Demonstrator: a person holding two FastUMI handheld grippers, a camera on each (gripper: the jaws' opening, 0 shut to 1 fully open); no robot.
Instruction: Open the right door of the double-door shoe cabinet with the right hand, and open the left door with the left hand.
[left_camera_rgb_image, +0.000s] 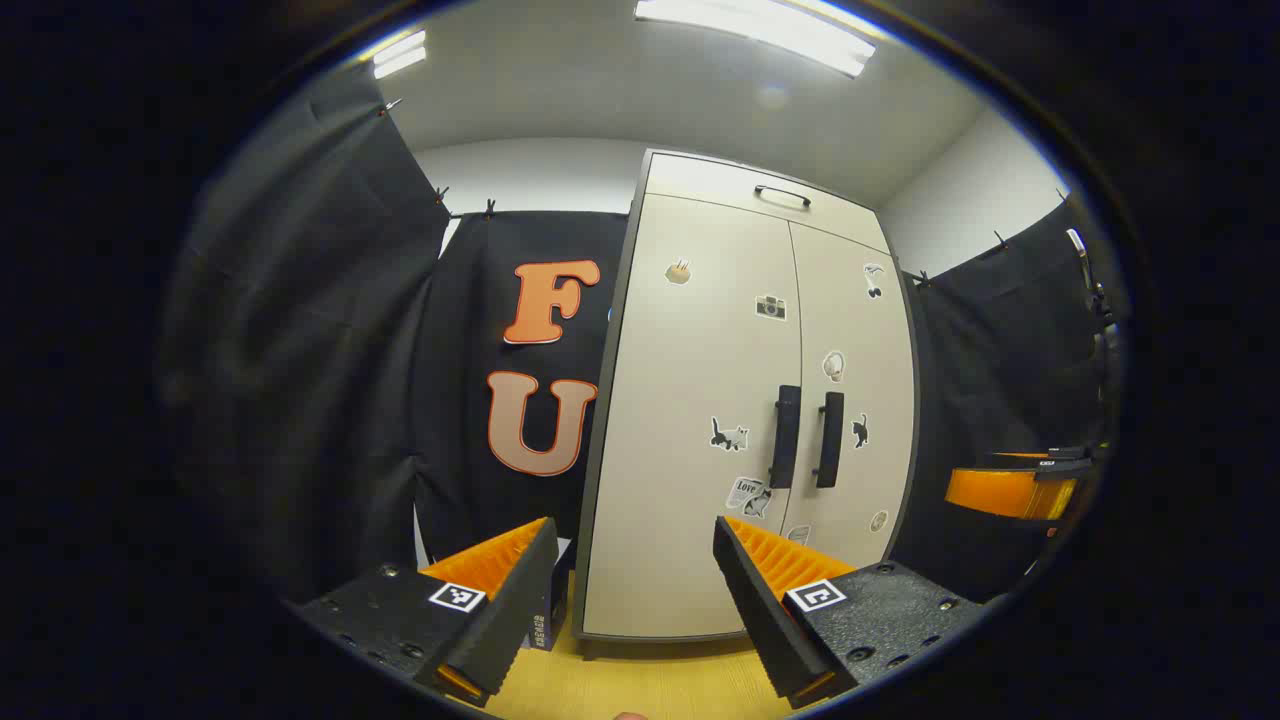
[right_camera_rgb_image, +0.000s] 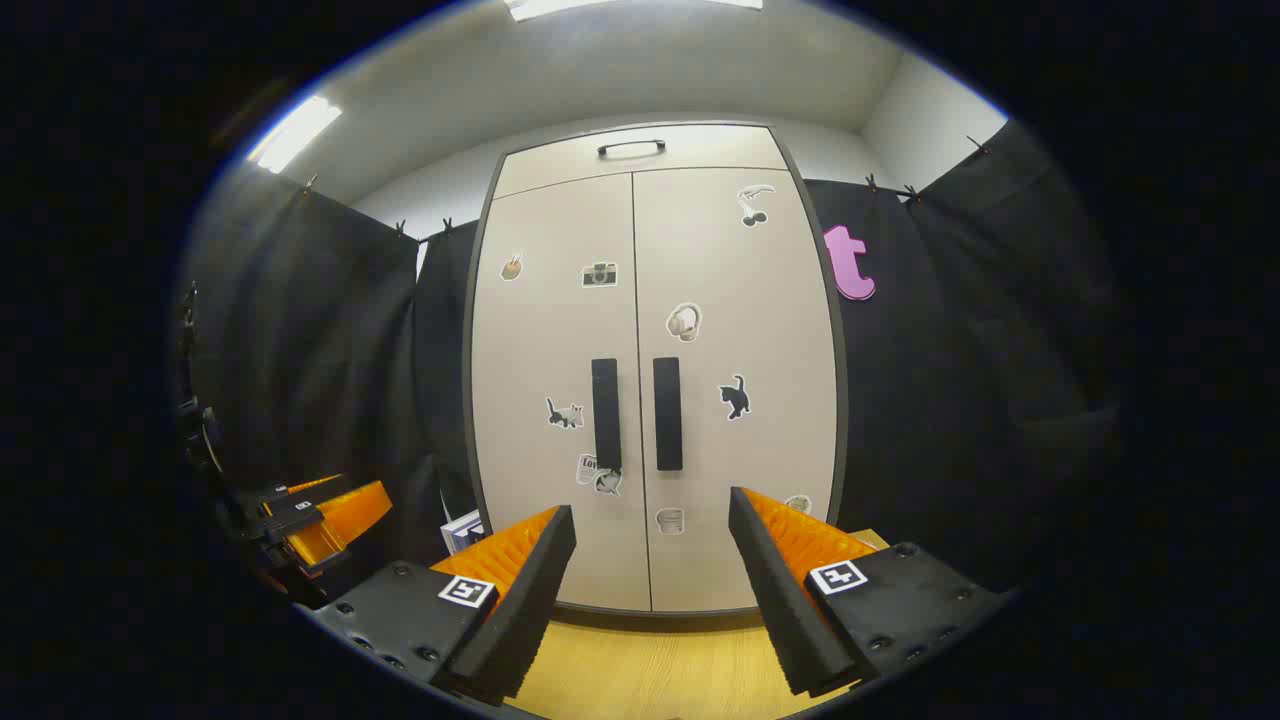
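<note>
My fingers stand spread on both tools, gripping nothing. The left gripper hangs wide apart, short of the shoe cabinet, which I see at an angle, far and to the right of centre. The right gripper is likewise parted and faces the cabinet nearly square on, well apart from it.

Both doors are closed, meeting along a vertical seam. The left door and the right door each carry a dark vertical handle just beside that seam: the left handle and the right handle. In the left gripper view the same handles show at and. Neither gripper touches a handle.

Above the doors sits a closed top panel with a horizontal pull. Small stickers dot both doors, among them a cat sticker on the right door and a camera sticker on the left.

The cabinet stands on a wooden floor, with black curtains either side. In the right gripper view, the other gripper shows at near left.
</note>
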